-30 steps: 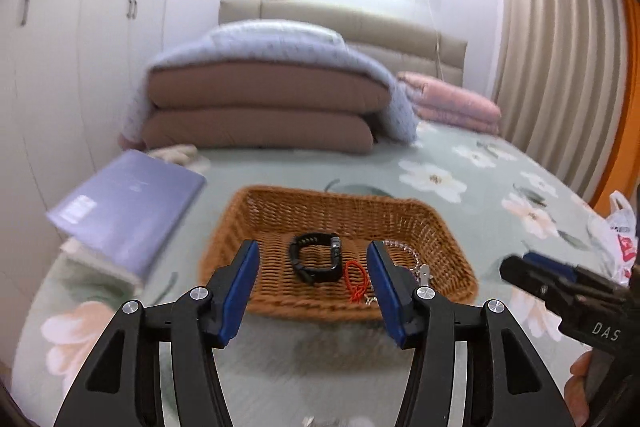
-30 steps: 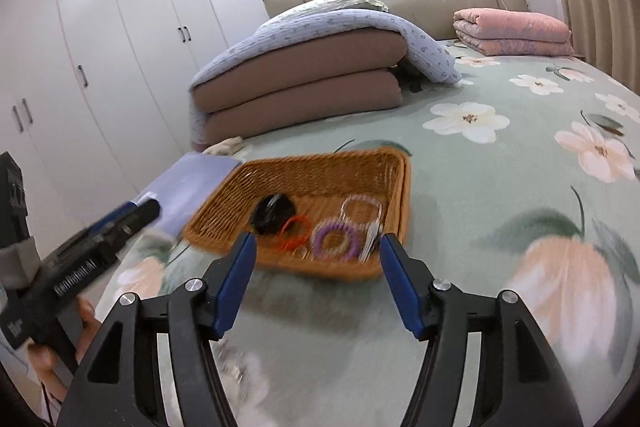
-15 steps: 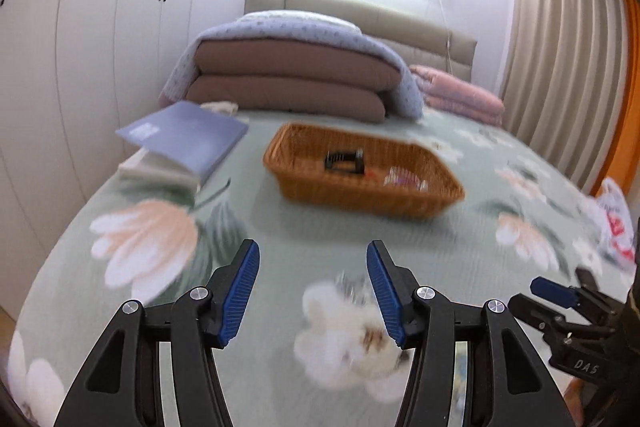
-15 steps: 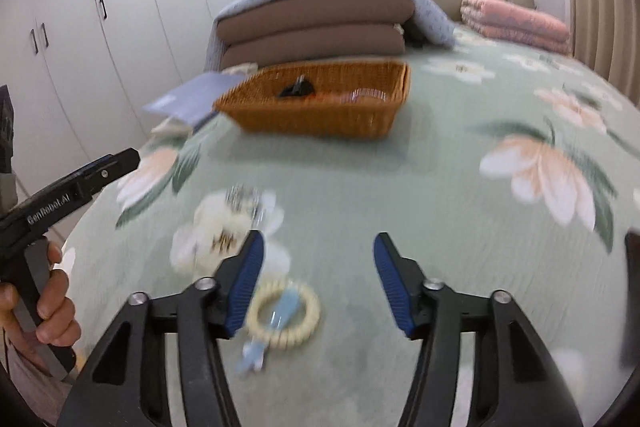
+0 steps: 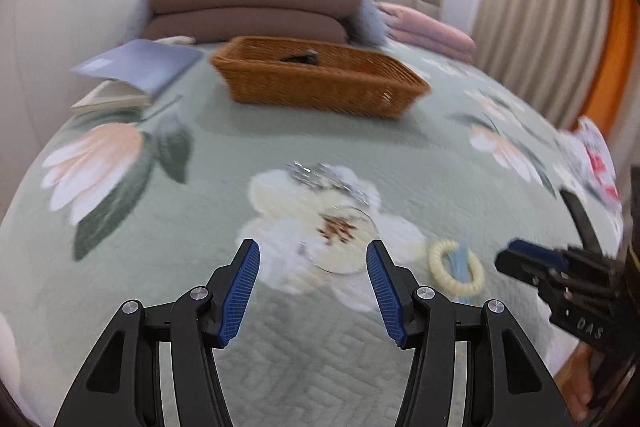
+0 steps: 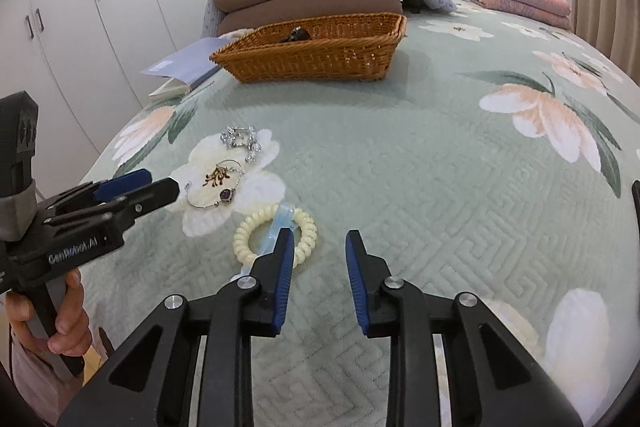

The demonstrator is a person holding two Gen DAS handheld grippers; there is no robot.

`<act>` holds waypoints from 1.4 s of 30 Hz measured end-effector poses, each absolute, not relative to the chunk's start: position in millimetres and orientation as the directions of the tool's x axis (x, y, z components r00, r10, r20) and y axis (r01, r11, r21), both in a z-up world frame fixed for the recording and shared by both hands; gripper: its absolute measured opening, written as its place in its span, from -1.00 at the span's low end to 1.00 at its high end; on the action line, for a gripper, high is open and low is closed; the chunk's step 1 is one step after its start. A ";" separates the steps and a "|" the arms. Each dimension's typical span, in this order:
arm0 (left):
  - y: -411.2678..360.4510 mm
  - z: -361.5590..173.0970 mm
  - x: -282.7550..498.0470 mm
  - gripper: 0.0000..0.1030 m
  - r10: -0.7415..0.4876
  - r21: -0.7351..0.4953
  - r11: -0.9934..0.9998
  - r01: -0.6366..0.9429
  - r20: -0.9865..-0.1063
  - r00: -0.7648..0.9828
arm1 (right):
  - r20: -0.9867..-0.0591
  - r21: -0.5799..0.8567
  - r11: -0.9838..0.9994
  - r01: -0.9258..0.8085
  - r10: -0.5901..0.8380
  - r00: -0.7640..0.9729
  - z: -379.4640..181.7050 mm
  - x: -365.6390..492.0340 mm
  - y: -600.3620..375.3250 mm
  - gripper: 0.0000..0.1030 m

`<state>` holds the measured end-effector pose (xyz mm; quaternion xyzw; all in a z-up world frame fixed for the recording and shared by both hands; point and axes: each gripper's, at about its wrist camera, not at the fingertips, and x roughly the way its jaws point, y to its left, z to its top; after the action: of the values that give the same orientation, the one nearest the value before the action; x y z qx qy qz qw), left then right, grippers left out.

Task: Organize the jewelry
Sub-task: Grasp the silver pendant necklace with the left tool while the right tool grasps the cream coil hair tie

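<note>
Right wrist view: right gripper [image 6: 316, 247] narrowing, nothing between pads, left pad overlapping cream coil tie [image 6: 275, 238] on bedspread [image 6: 440, 187]. Could clamp only fabric, or nudge tie aside. Left gripper [image 5: 313, 259] wide, empty, low over thin bangle [image 5: 340, 241], blurred here, possibly too flat to catch. Basket [image 6: 312, 55] far off.

Two hand-held grippers: the left gripper [image 5: 313, 289] and the right gripper [image 6: 316, 267]. One wicker basket [image 6: 316, 49] with one dark item [image 6: 297, 35] showing inside. On the bedspread, one silver chain [image 6: 241, 140], one thin bangle [image 6: 216, 189], one cream coil hair tie [image 6: 275, 241], one blue clip [image 6: 280, 223]. One book [image 6: 182, 65]. Two folded quilt stacks.
</note>
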<state>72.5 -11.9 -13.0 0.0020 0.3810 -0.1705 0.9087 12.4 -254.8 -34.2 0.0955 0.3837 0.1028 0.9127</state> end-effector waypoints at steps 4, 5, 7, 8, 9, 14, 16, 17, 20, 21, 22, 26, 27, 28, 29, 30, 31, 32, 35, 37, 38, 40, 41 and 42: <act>-25.3 -13.4 75.3 -0.05 -0.354 -0.091 0.904 0.418 -0.708 0.611 | -0.692 0.256 0.958 -0.130 0.275 0.667 -38.4 19.8 -251.7 -0.42; -27.4 -13.6 77.3 -0.11 -0.362 -0.086 0.895 0.439 -0.713 0.600 | -0.694 0.259 0.956 -0.133 0.281 0.663 -39.3 21.2 -250.4 -0.42; -29.6 -14.5 81.7 -0.17 -0.362 -0.075 0.888 0.453 -0.722 0.589 | -0.706 0.251 0.959 -0.133 0.276 0.653 -41.5 26.0 -247.1 -0.42; -30.4 -15.7 84.0 -0.20 -0.366 -0.075 0.883 0.463 -0.726 0.582 | -0.713 0.242 0.962 -0.130 0.267 0.648 -42.9 28.3 -245.3 -0.42; -31.1 -17.1 86.3 -0.20 -0.373 -0.079 0.878 0.472 -0.730 0.572 | -0.722 0.230 0.965 -0.126 0.256 0.642 -44.7 31.2 -243.2 -0.42; -38.5 -25.1 90.1 -0.21 -0.390 -0.085 0.858 0.506 -0.748 0.537 | -0.750 0.144 0.982 -0.123 0.189 0.634 -48.0 40.2 -228.8 -0.44; -44.8 -31.1 93.8 -0.23 -0.381 -0.075 0.854 0.515 -0.763 0.522 | -0.753 0.101 0.987 -0.126 0.159 0.639 -48.3 39.9 -222.9 -0.50; -48.0 -33.4 95.5 -0.30 -0.374 -0.067 0.854 0.516 -0.769 0.519 | -0.752 0.093 0.986 -0.136 0.159 0.640 -48.6 39.5 -220.9 -0.57; -56.4 -34.0 98.6 -0.44 -0.364 -0.045 0.849 0.526 -0.772 0.522 | -0.747 0.108 0.984 -0.144 0.176 0.641 -48.8 38.8 -221.8 -0.73; -58.2 -34.3 100.0 -0.50 -0.365 -0.047 0.847 0.529 -0.775 0.516 | -0.746 0.114 0.983 -0.145 0.181 0.641 -48.8 38.9 -223.2 -0.73; -59.9 -35.0 101.4 -0.62 -0.362 -0.045 0.848 0.529 -0.777 0.514 | -0.741 0.129 0.981 -0.147 0.194 0.644 -48.5 38.8 -225.8 -0.74; -67.1 -36.3 101.9 -0.81 -0.348 -0.018 0.845 0.535 -0.778 0.523 | -0.726 0.193 0.971 -0.140 0.237 0.645 -48.0 38.5 -235.1 -0.76; -67.2 -36.0 100.6 -0.81 -0.346 -0.014 0.845 0.534 -0.775 0.528 | -0.721 0.201 0.969 -0.141 0.244 0.649 -47.2 38.8 -235.3 -0.76; -67.0 -35.8 99.9 -0.81 -0.346 -0.013 0.846 0.533 -0.773 0.531 | -0.713 0.210 0.967 -0.142 0.250 0.655 -45.8 39.1 -237.0 -0.76; -66.4 -35.5 99.5 -0.81 -0.347 -0.014 0.847 0.531 -0.771 0.534 | -0.710 0.213 0.967 -0.140 0.252 0.658 -44.5 40.0 -237.6 -0.76; -64.7 -35.3 99.1 -0.81 -0.349 -0.017 0.849 0.529 -0.768 0.536 | -0.706 0.217 0.966 -0.139 0.254 0.661 -43.7 40.5 -237.7 -0.76; -63.8 -34.9 99.1 -0.81 -0.351 -0.019 0.850 0.526 -0.766 0.538 | -0.701 0.222 0.965 -0.140 0.258 0.665 -42.3 41.1 -238.0 -0.76; -62.4 -34.3 99.3 -0.81 -0.352 -0.022 0.852 0.523 -0.763 0.542 | -0.695 0.225 0.964 -0.139 0.259 0.671 -40.2 42.0 -238.5 -0.76; -56.0 -31.0 100.1 -0.81 -0.365 -0.046 0.860 0.508 -0.750 0.551 | -0.684 0.222 0.965 -0.140 0.256 0.683 -35.3 43.8 -239.1 -0.76; -50.9 -28.3 100.3 -0.81 -0.381 -0.068 0.862 0.502 -0.740 0.554 | -0.676 0.218 0.966 -0.138 0.251 0.693 -31.4 45.3 -239.6 -0.76; -49.2 -27.2 99.6 -0.81 -0.387 -0.076 0.863 0.499 -0.735 0.557 | -0.671 0.218 0.966 -0.138 0.251 0.698 -29.3 46.1 -239.7 -0.76; -45.0 -23.6 99.3 -0.81 -0.399 -0.092 0.866 0.492 -0.722 0.566 | -0.662 0.215 0.967 -0.139 0.249 0.707 -24.4 48.5 -239.6 -0.76; -42.5 -20.8 98.7 -0.81 -0.406 -0.100 0.867 0.488 -0.712 0.574 | -0.657 0.211 0.967 -0.139 0.246 0.713 -21.5 50.2 -239.6 -0.76; -40.5 -18.3 98.9 -0.81 -0.412 -0.108 0.867 0.486 -0.704 0.579 | -0.654 0.208 0.968 -0.140 0.244 0.716 -19.4 51.1 -239.6 -0.76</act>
<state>98.9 -40.5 -18.3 0.0481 0.3829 -0.2531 0.8872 51.1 -239.6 -19.4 0.0716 0.3621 0.1039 0.9236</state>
